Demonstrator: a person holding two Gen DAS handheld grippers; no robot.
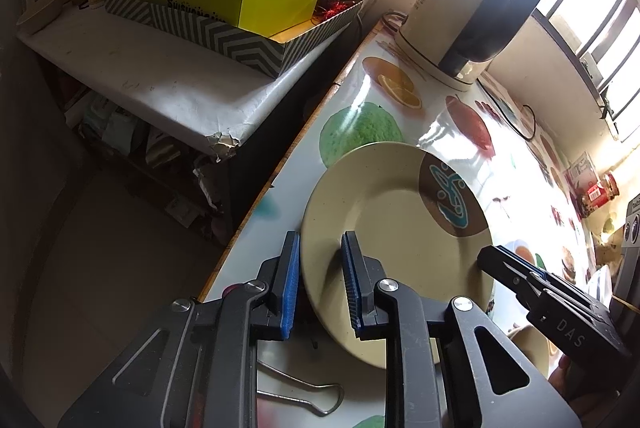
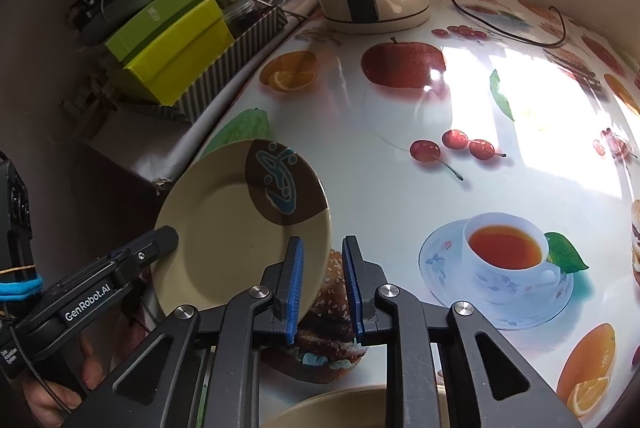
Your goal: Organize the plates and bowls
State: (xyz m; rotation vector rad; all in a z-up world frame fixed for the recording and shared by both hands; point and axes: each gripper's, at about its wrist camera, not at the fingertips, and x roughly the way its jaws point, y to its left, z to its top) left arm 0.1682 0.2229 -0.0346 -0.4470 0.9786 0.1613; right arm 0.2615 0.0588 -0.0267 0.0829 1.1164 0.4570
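The round beige plate with a brown patch and teal motif [image 1: 396, 228] sits near the left edge of the glossy fruit-print tabletop [image 1: 460, 116], tipped up so its face leans toward the cameras, not flat.

The left gripper [image 1: 320, 284] straddles the plate's near-left rim, 1 blue pad [image 1: 290, 280] outside, 1 on the plate's face. Jaws narrow, and the pads look pressed on the rim, so I read this as clamped on the plate.

The right gripper [image 2: 320, 280] comes in at the plate's right rim. From its own camera the rim edge runs behind the left pad and the slot between the pads shows only the burger print. From the left wrist view its tip [image 1: 496, 260] looks pinched at the rim. Contact is unclear, so I cannot tell if it bites the plate or is just closed beside it.

A second beige dish rim [image 2: 352, 404] shows at the bottom of the right wrist view, likely the stacking target.

Risks, as judgement:
- The plate is smooth and hard and the bite is thin at the rim, so it could pivot or slip if lifted fast.
- It is close to the table edge, so a slip to the left means a drop to the floor.
- If the right side is not truly on the rim, 1 grip carries all the load.
- The metal binder clip [image 1: 312, 396] lying under the left gripper could snag it.
- The cream and black electric kettle [image 1: 472, 16] and its cord stand well apart, low risk.
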